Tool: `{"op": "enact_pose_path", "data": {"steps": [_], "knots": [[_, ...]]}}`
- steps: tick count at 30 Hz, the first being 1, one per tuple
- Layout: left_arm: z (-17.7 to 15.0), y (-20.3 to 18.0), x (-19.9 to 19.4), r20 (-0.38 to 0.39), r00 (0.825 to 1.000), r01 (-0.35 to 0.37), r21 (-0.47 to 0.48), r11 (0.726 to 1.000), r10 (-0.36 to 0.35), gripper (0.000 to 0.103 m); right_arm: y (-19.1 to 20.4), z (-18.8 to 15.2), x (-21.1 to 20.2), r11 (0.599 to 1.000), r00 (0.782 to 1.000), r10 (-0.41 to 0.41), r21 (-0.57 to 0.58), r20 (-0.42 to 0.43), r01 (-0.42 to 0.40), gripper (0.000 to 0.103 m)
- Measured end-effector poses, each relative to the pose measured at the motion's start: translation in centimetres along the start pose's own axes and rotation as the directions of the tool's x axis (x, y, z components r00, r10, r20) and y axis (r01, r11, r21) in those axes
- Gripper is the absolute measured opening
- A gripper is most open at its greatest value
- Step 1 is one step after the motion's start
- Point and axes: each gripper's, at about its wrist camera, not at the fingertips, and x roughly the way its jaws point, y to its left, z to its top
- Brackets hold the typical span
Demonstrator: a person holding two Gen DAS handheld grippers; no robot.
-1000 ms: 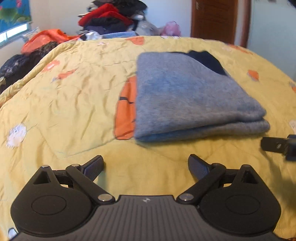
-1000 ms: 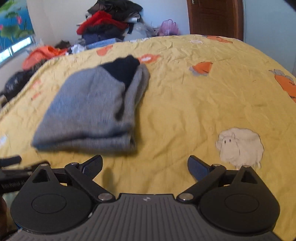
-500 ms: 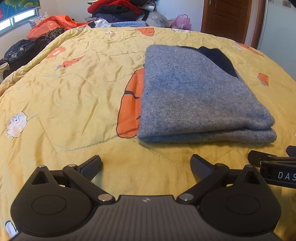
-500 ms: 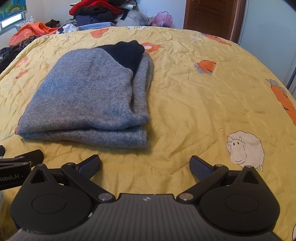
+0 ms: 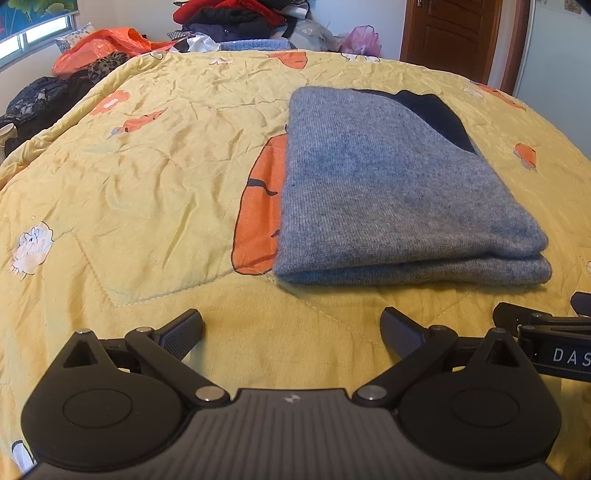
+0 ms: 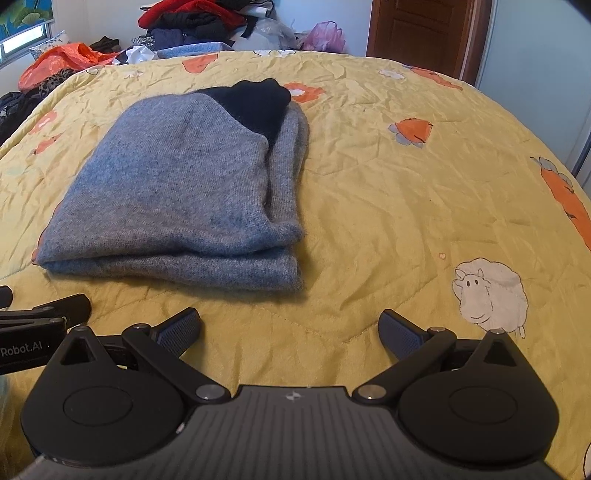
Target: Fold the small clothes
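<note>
A grey knit garment (image 5: 388, 192) with a dark navy part (image 5: 436, 114) at its far end lies folded in layers on the yellow quilt (image 5: 147, 177). It also shows in the right wrist view (image 6: 177, 192). My left gripper (image 5: 291, 334) is open and empty, low over the quilt in front of the garment's near left corner. My right gripper (image 6: 290, 332) is open and empty, in front of the garment's near right corner. Each gripper shows at the edge of the other's view: the right one in the left wrist view (image 5: 546, 332), the left one in the right wrist view (image 6: 37, 317).
A pile of clothes (image 5: 229, 18) and an orange bag (image 5: 103, 48) lie past the bed's far edge. Dark clothes (image 5: 40, 99) sit at the left side. A wooden door (image 5: 450, 33) stands at the back right. The quilt has carrot and sheep prints (image 6: 491, 295).
Both grippers have drawn in closer to the garment's near edge and side by side, both views tilting down. The garment has not moved. Both grippers stay open.
</note>
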Motion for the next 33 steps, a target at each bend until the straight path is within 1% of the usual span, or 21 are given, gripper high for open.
{"op": "enact_pose_path", "data": {"steps": [4,18,27,33], "knots": [[0.12,0.03,0.06,-0.010,1.000,0.002,-0.002,1.000,-0.002,0.103,0.02,0.11,0.08,1.000,1.000,0.002,-0.002,-0.006,-0.002,0.103],[0.10,-0.01,0.03,-0.011,1.000,-0.001,-0.006,1.000,0.001,0.103,0.10,0.07,-0.01,1.000,1.000,0.004,-0.004,-0.006,-0.004,0.103],[-0.31,-0.05,-0.16,0.012,1.000,-0.011,-0.012,1.000,0.011,0.103,0.16,0.04,-0.07,1.000,1.000,0.004,-0.004,-0.008,-0.004,0.103],[0.05,0.08,-0.10,-0.009,1.000,-0.003,-0.006,1.000,0.003,0.103,0.21,0.07,-0.12,1.000,1.000,0.003,-0.003,-0.006,-0.003,0.103]]}}
